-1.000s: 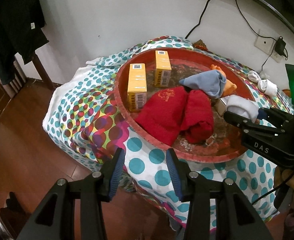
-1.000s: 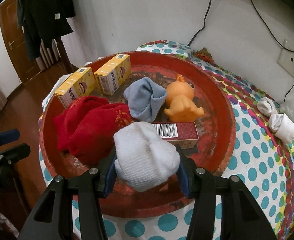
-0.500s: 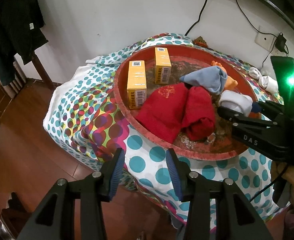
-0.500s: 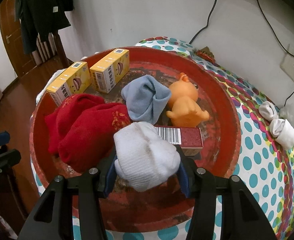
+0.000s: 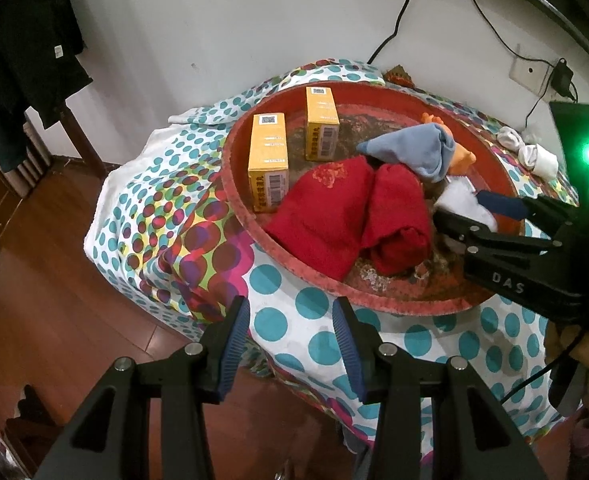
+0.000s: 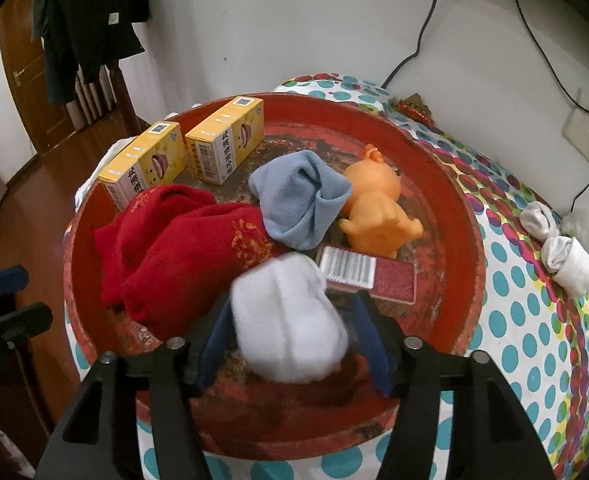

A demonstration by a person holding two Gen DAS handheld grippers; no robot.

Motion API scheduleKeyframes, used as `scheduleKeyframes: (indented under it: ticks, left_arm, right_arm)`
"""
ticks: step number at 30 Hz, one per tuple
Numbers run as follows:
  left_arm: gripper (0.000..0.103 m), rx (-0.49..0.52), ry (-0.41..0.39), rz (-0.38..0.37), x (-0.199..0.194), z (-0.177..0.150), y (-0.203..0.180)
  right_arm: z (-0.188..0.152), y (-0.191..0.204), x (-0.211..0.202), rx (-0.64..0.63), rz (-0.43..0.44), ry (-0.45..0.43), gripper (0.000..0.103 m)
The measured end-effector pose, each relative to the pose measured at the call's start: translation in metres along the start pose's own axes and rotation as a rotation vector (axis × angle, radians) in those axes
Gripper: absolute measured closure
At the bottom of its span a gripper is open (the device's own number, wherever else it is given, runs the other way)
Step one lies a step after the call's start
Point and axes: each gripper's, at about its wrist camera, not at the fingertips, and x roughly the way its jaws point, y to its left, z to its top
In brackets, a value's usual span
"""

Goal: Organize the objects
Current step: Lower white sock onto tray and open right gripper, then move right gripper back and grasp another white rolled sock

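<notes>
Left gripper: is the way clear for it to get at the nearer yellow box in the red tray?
Probably yes. The left gripper is empty, and the nearer yellow box stands uncovered by the red tray rim, beside the red socks.

The right gripper [image 6: 292, 344] is opening over the red tray [image 6: 460, 236] — a blurred white sock bundle [image 6: 288, 320] sits between its fingers [image 6: 214, 340], free of both pads.

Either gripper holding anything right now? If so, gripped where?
Left gripper: nothing. Right gripper: jaws opening around the rolled white sock, blurred, flanked at its sides over the red tray; no longer gripped.
</notes>
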Motion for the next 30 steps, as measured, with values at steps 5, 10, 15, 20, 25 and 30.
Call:
scheduleKeyframes:
  ticks: [5, 10, 15, 20, 25, 30]
  left_arm:
    - [0.059, 0.012, 0.001, 0.002, 0.001, -0.001, -0.003]
    - [0.059, 0.023, 0.0, 0.014, 0.001, -0.001, -0.007]
    - [0.059, 0.049, -0.002, 0.034, 0.001, -0.003, -0.012]
    - [0.059, 0.068, -0.005, 0.04, 0.001, -0.003, -0.017]
    - [0.059, 0.083, -0.002, 0.061, 0.003, -0.005, -0.025]
    - [0.059, 0.115, -0.013, 0.074, 0.001, -0.005, -0.034]
  right_arm:
    - [-0.001, -0.008, -0.014, 0.011, 0.003, -0.025, 0.032]
    - [-0.006, -0.025, -0.032, 0.04, 0.001, -0.06, 0.029]
    - [-0.01, -0.061, -0.045, 0.111, -0.031, -0.086, 0.028]
    - [-0.021, -0.114, -0.047, 0.18, -0.122, -0.082, 0.025]
    - [-0.035, -0.172, -0.043, 0.257, -0.193, -0.051, 0.025]
    - [-0.044, -0.219, -0.036, 0.305, -0.257, -0.024, 0.025]
